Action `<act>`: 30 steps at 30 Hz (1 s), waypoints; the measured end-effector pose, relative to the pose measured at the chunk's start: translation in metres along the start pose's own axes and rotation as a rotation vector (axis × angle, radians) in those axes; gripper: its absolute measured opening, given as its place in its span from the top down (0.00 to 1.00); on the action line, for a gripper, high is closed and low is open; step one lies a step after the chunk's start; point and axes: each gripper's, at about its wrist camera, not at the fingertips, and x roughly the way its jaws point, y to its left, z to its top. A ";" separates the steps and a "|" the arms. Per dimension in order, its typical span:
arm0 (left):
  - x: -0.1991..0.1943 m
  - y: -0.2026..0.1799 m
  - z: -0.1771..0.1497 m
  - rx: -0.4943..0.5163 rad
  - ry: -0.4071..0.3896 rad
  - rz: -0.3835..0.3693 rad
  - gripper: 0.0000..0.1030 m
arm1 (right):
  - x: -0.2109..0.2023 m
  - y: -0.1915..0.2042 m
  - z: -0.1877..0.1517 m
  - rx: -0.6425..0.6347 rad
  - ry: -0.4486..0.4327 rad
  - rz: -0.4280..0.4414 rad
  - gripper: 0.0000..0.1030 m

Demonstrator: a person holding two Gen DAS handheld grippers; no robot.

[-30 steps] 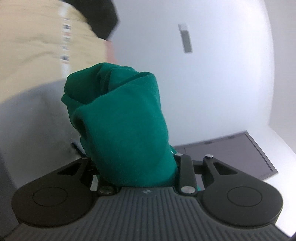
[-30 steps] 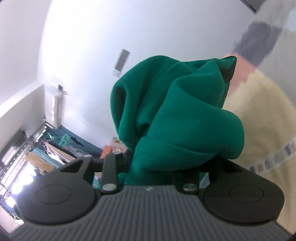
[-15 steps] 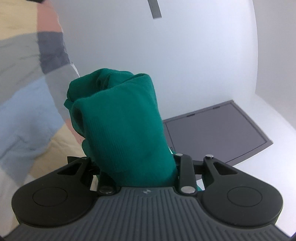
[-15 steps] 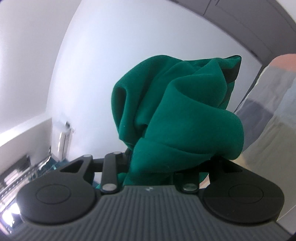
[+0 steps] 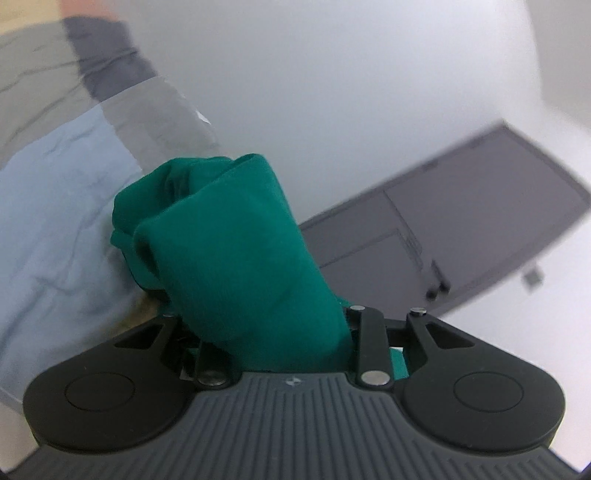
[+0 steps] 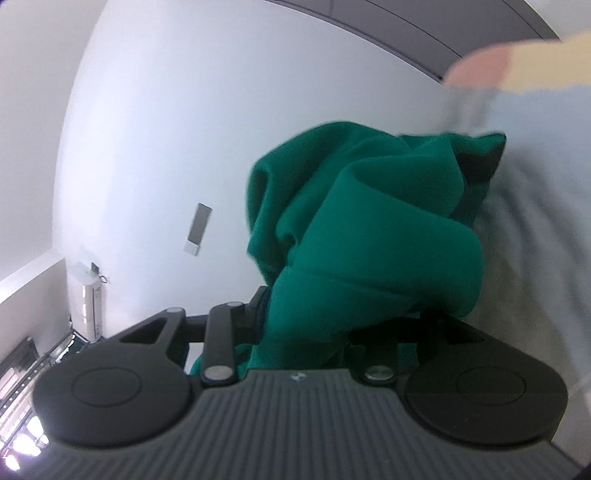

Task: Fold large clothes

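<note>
Both views swing down toward the patchwork bedding [image 5: 55, 206], so we judge the green garment [image 5: 236, 258], clamped in our left gripper [image 5: 273, 332] and right gripper [image 6: 332, 332], is heading there for laying flat.

Left claw [image 5: 258, 295] and right claw [image 6: 354, 295] (both clamped on cloth)

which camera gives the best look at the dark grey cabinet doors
The left wrist view: the dark grey cabinet doors fill its right side, with panel seams and a handle visible beside the green garment. The right wrist view shows only a thin dark strip along its top edge.
</note>
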 end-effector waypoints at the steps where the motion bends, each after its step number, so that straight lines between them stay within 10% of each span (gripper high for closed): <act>1: 0.002 0.010 -0.002 0.007 -0.011 -0.027 0.66 | -0.001 -0.010 -0.004 0.000 0.001 0.017 0.61; 17: 0.024 0.067 -0.018 -0.073 -0.006 -0.054 0.65 | -0.027 -0.075 -0.041 0.038 0.006 -0.035 0.61; 22: 0.004 0.044 -0.019 -0.068 0.053 0.002 0.32 | -0.036 -0.060 -0.039 0.089 0.013 -0.089 0.47; 30: -0.063 -0.013 -0.024 0.164 0.018 0.219 0.23 | -0.093 -0.012 -0.056 0.029 0.024 -0.245 0.38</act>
